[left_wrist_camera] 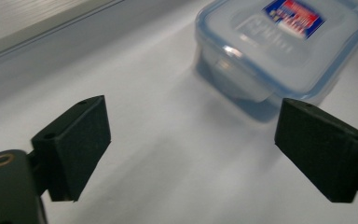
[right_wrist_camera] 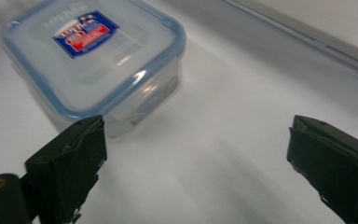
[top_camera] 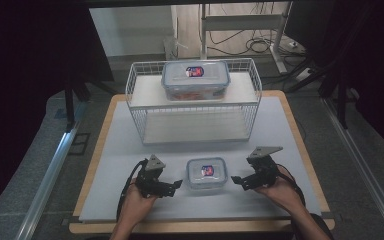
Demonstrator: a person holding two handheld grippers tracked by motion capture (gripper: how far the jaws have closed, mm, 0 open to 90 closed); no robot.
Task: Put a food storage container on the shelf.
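Note:
A small clear food box [top_camera: 207, 173] with a blue-rimmed lid and a red-and-blue label sits on the white mat near the front edge. My left gripper [top_camera: 176, 184] lies just left of it, jaws wide apart and empty, pointing at the box [left_wrist_camera: 284, 46]. On the other side, my right gripper [top_camera: 236, 180] points at the same box [right_wrist_camera: 93, 60], jaws spread with nothing between them. Neither gripper touches the box. A larger box [top_camera: 195, 79] of the same kind rests on top of a white wire rack [top_camera: 145, 131] at the back.
The white mat [top_camera: 115, 150] covers a wooden table [top_camera: 91, 170]. The wire rack has a free lower shelf facing me. Cables and metal frame legs [top_camera: 280, 45] lie on the floor behind the table. Dark curtains hang at both sides.

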